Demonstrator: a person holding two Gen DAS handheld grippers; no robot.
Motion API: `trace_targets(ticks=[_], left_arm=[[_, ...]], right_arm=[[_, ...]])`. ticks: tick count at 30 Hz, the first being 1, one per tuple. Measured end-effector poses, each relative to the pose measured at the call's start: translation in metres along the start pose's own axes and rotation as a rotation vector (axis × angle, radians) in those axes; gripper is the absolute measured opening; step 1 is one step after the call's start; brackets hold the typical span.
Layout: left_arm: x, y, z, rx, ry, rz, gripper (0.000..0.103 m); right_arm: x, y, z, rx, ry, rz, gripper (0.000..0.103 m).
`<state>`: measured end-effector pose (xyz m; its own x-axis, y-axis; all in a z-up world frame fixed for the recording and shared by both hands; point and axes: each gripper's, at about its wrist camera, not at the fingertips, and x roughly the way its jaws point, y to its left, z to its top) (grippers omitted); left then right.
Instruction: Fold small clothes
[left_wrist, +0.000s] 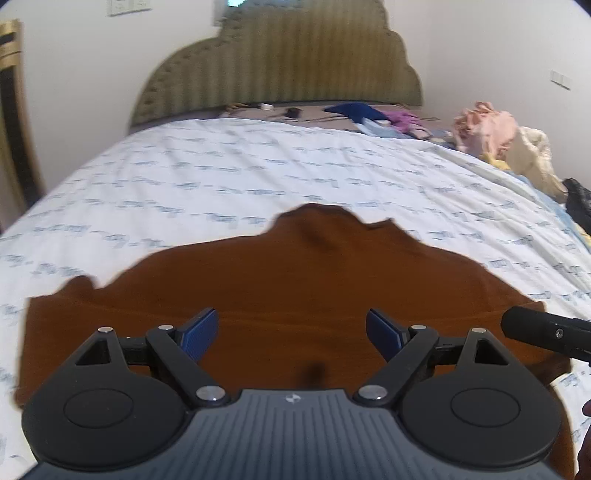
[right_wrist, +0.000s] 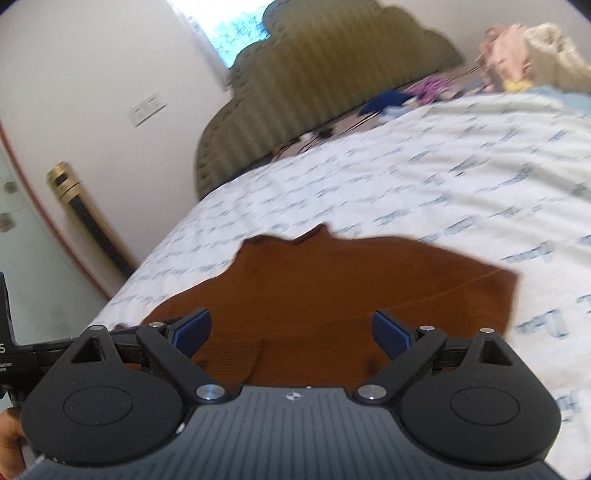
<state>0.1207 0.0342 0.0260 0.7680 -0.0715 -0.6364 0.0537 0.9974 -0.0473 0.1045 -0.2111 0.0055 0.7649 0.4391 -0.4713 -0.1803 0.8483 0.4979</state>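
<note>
You are working over a bed (left_wrist: 258, 166) covered by a white sheet with a faint blue print, its padded olive headboard (left_wrist: 280, 70) against the far wall. On your side of that sheet lies the brown garment (left_wrist: 280, 280), spread flat with a ragged far edge; from the right wrist view it reaches toward the left side of the bed, and its right end finishes in a straight hem (a seam line runs across it there). Along the far right edge of the bed sits a heap of other clothes (left_wrist: 491, 129), pink and cream, with blue and purple pieces (left_wrist: 369, 112) nearer the headboard.

Your left gripper (left_wrist: 291, 332) hangs over the near part of the brown garment with its blue pads (left_wrist: 199, 332) set wide apart and nothing pinched between them. Your right gripper (right_wrist: 291, 332) is the same: pads well apart, only cloth lying beneath. In the left wrist view, a black part of the right tool pokes in from the right edge, just over the garment's corner.
</note>
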Motion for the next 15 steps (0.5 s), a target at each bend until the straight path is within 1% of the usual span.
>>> trace_targets(ticks=[3,4,6,8,10,12,15], left_arm=[[-0.013,0.01,-0.011,0.024,-0.015,0.044,0.088],[-0.016,0.012,-0.015,0.038,-0.019,0.055,0.088],[-0.022,0.014,-0.021,0.065,-0.025,0.071,0.088],[-0.026,0.015,-0.026,0.085,-0.03,0.085,0.088],[-0.028,0.017,-0.031,0.099,-0.035,0.09,0.088],[-0.027,0.016,-0.033,0.105,-0.031,0.103,0.088],[-0.025,0.016,-0.037,0.089,-0.03,0.099,0.088]], right_arm=[[0.023,-0.001,-0.001,0.07,0.086,0.126,0.09],[0.032,-0.002,-0.003,0.096,0.115,0.15,0.089],[0.052,-0.002,-0.004,0.121,0.165,0.153,0.083],[0.07,-0.002,-0.004,0.119,0.199,0.126,0.079],[0.083,-0.002,-0.003,0.127,0.215,0.125,0.074],[0.091,0.003,-0.002,0.127,0.226,0.135,0.067],[0.099,0.018,-0.006,0.086,0.248,0.141,0.058]])
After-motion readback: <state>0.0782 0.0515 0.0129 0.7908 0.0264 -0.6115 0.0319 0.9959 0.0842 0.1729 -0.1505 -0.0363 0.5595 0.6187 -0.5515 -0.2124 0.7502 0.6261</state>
